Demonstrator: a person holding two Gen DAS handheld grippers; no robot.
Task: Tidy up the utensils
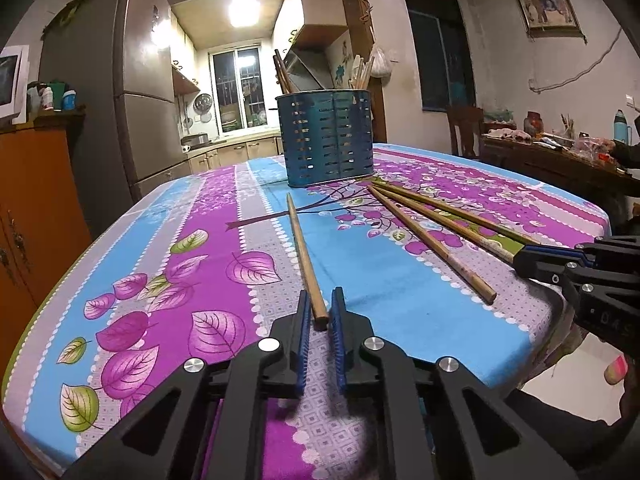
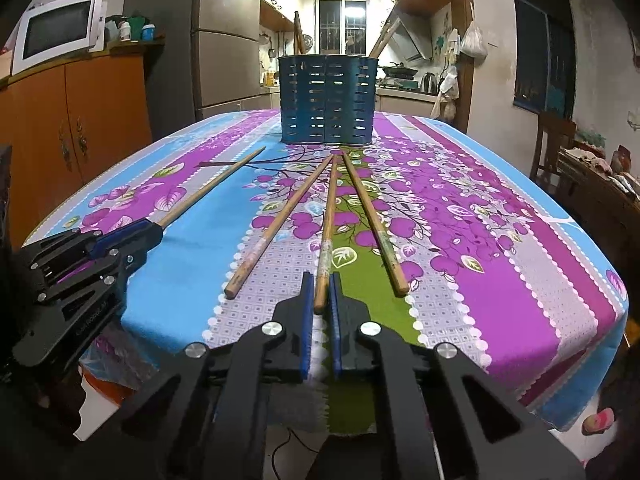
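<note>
Wooden chopsticks lie on the counter [image 2: 500, 240] near the blue holder [image 2: 327, 100]; the left gripper [image 1: 320, 312] and right gripper [image 2: 321, 292] are each clamped on one's near end, so lifting and dropping them into the holder looks next.

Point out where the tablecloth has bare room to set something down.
Free: floral tablecloth right of the three fanned wooden chopsticks, and left of the lone wooden chopstick. Crowded: the centre strip before the blue slotted metal holder.

Lit kitchen [image 1: 240, 92] beyond; fridge [image 1: 132, 92] left; orange cabinet [image 2: 80, 120]
</note>
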